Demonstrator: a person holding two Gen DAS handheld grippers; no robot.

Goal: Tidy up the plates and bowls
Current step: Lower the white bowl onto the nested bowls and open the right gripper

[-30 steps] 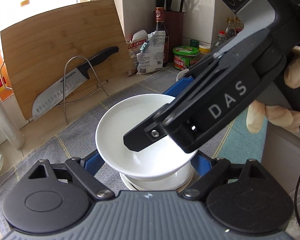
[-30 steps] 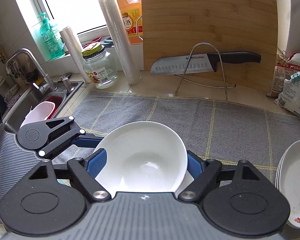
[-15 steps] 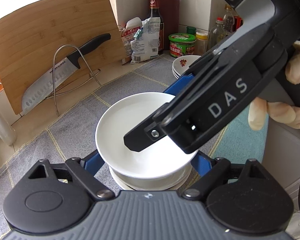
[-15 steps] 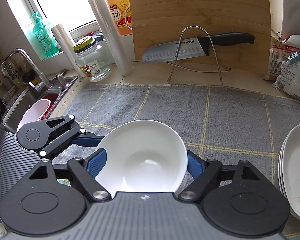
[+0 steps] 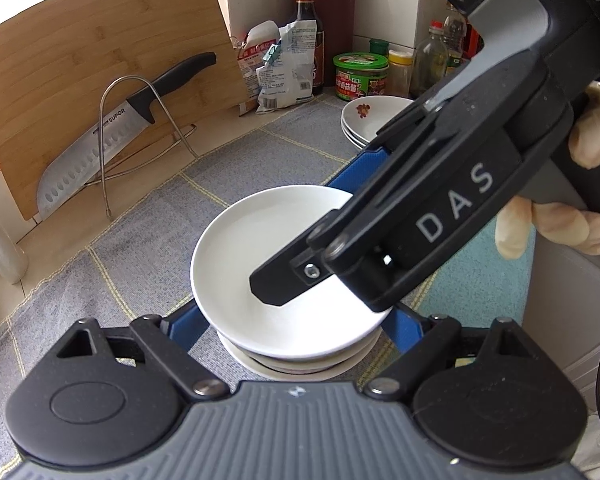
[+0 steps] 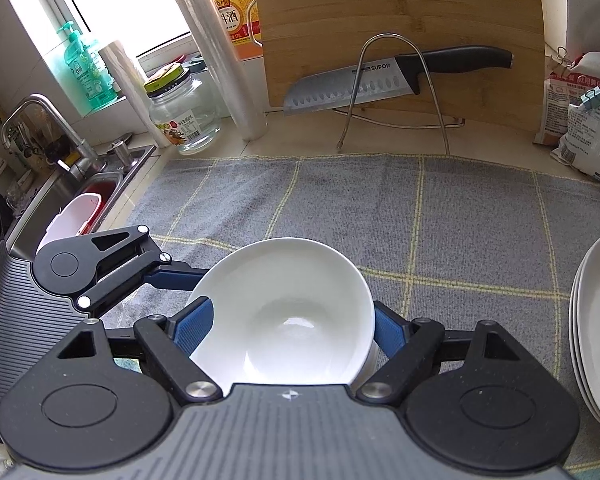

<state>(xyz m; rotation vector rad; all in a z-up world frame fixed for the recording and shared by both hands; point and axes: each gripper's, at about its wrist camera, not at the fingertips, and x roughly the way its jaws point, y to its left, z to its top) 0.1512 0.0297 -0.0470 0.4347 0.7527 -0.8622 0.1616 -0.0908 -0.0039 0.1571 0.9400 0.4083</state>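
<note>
A white bowl [image 5: 260,248] tops a short stack of bowls [image 5: 300,360] on the grey checked towel [image 6: 420,208]. My right gripper [image 6: 288,320] is shut on the top bowl [image 6: 292,292], one blue pad [image 6: 194,320] against each side. In the left wrist view its black housing [image 5: 440,208] crosses over the bowl from the upper right, held by a gloved hand [image 5: 548,232]. My left gripper [image 5: 296,316] closes on the stack from the other side. Its blue fingers [image 5: 184,324] run in under the top bowl's rim, and their tips are hidden.
A pile of flowered plates [image 5: 376,120] sits on the towel to the right of the bowls. At the back a bamboo board [image 6: 400,12] leans on the wall behind a knife [image 6: 380,80] on a wire stand. A jar, rolls and the sink [image 6: 80,200] lie to the left.
Both views have swung a little: the board and knife slid up and left, and the plate pile came into the left wrist view. The bowl stayed fixed between both pairs of fingers.
</note>
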